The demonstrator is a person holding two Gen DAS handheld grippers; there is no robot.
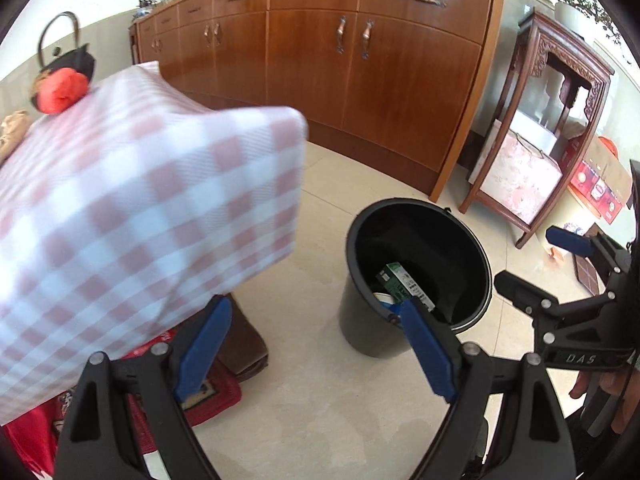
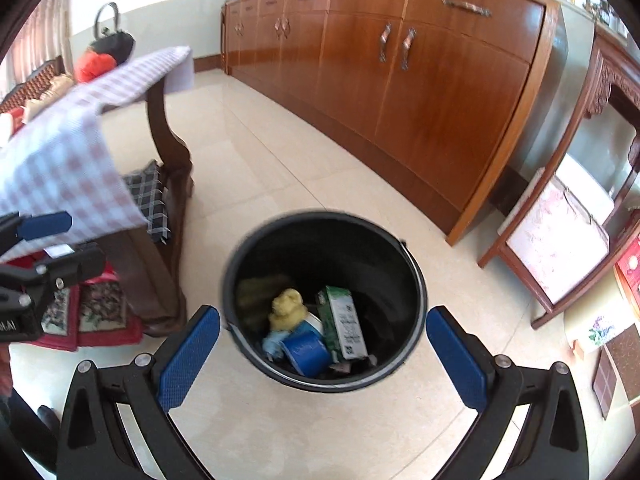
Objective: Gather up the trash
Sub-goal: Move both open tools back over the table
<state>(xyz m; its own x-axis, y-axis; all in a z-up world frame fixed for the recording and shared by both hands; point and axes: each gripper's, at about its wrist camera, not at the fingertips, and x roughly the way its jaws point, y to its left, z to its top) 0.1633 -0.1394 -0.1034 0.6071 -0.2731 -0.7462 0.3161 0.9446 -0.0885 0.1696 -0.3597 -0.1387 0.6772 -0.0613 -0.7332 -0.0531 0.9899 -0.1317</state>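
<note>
The left tongs (image 1: 316,344) stood wide open with nothing between the blue pads, and the right tongs (image 2: 324,356) gaped empty too, above the black bin (image 2: 240,264) on the tiled floor (image 2: 256,160). Inside the bin lay a green carton (image 2: 344,320), a blue cup (image 2: 306,352) and a yellow wad (image 2: 286,308). The checked cloth (image 1: 140,216) draped over the tabletop corner near the bin; a red bundle (image 1: 62,90) sat at the tabletop's far edge.

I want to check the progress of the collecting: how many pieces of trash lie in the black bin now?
4 visible in the black bin: a green carton at right, a blue cup in front, a yellow crumpled lump in the middle, a light blue scrap beside it. More may lie hidden underneath.
</note>
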